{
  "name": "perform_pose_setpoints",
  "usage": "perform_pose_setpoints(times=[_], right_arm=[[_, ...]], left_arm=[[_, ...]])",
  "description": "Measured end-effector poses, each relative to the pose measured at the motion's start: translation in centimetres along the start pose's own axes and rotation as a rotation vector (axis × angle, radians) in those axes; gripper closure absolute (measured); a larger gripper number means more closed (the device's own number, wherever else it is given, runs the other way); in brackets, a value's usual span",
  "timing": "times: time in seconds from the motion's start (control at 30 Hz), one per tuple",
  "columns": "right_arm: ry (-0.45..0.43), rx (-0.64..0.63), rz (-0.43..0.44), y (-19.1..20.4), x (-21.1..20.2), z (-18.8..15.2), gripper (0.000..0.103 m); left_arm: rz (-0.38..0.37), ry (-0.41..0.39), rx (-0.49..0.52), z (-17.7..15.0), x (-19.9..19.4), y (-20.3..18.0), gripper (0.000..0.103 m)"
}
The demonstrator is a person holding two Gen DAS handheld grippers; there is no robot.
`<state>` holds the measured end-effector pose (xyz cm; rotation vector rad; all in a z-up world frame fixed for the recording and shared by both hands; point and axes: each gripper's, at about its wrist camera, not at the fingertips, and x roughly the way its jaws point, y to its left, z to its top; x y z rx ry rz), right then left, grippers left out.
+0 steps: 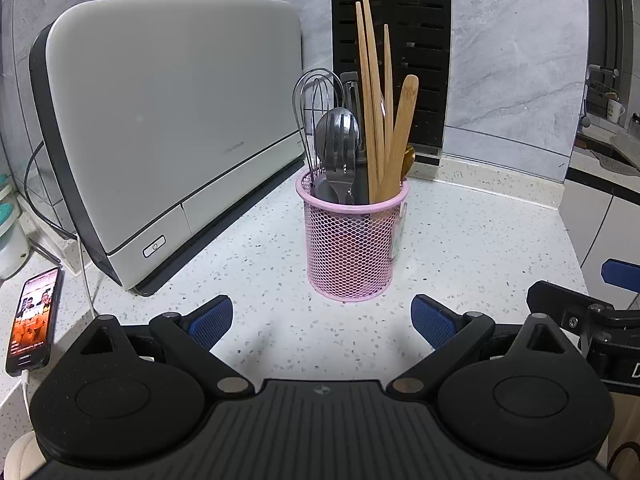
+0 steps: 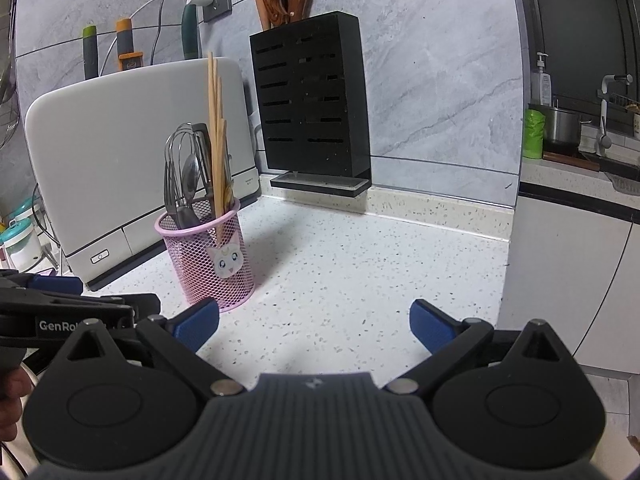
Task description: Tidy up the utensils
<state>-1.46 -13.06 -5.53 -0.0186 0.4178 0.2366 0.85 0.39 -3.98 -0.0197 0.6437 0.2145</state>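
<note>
On the speckled counter (image 1: 460, 240) the pink mesh holder (image 1: 354, 240) stands upright straight ahead of the left gripper (image 1: 322, 320), utensils pointing up; both grippers' jaws are spread apart and empty; the right gripper (image 2: 314, 326) sits further right, so left looks nearer.
</note>
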Motion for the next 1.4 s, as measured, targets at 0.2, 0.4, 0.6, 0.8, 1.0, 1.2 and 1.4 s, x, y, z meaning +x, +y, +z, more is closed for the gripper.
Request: perform_pose_setpoints(times=[0.2, 0.4, 0.6, 0.8, 1.0, 1.2, 1.4], right_arm=[[0.005, 0.001, -0.003, -0.01, 0.11, -0.05, 0.004], [0.010, 0.000, -0.001, -0.02, 0.24, -0.19, 0.004], [0.015, 0.000, 0.000, -0.08, 0.36, -0.23, 0.004], [0.023, 0.000, 0.003, -0.01, 0.45, -0.30, 0.004], [0.025, 0.000, 0.005, -0.03, 0.45, -0.31, 0.004], [0.032, 0.003, 0.007, -0.06, 0.45, -0.33, 0.004], [0.041, -0.002, 0.009, 0.01, 0.60, -0.29, 0.004]], left_arm=[[-0.002, 0.003, -0.005, -0.07, 0.00, -0.04, 0.000], [-0.002, 0.007, -0.002, -0.04, 0.08, -0.17, 0.000], [-0.001, 0.001, -0.008, -0.04, 0.06, -0.20, 0.000], [-0.005, -0.002, -0.010, -0.03, 0.02, -0.20, 0.000], [-0.001, -0.006, -0.008, 0.01, -0.09, -0.19, 0.000], [-0.005, -0.010, -0.001, 0.01, -0.17, -0.34, 0.000], [-0.015, -0.022, -0.001, -0.07, -0.30, -0.33, 0.000]])
